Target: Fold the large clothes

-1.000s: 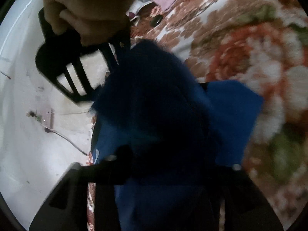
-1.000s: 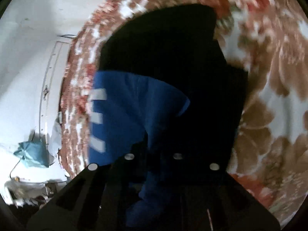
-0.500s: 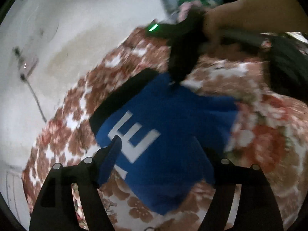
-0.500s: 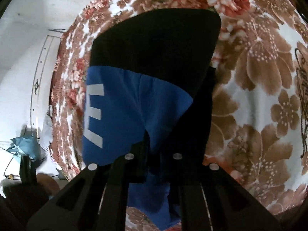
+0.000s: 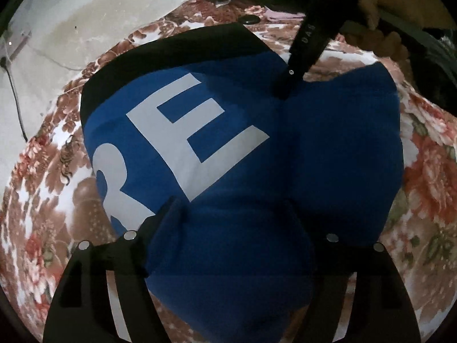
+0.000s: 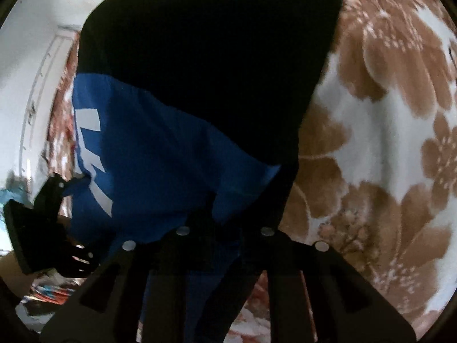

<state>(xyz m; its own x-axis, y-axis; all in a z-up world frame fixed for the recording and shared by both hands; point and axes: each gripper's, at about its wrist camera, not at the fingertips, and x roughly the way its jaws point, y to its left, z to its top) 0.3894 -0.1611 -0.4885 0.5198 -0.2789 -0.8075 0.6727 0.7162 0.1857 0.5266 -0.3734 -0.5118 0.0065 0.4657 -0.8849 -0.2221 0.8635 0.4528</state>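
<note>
Bedspread [image 5: 422,171] shows bare round the folded blue shirt [image 5: 328,143], whose black band points toward the wall [image 5: 85,14]. Left tool [image 5: 228,228] gapes; right tool [image 6: 222,225] pinches the shirt, jaws easing apart.

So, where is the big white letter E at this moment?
In the left wrist view, the white letter E sits left of centre on the blue garment, which lies on the floral blanket, just below the garment's black band.
</note>
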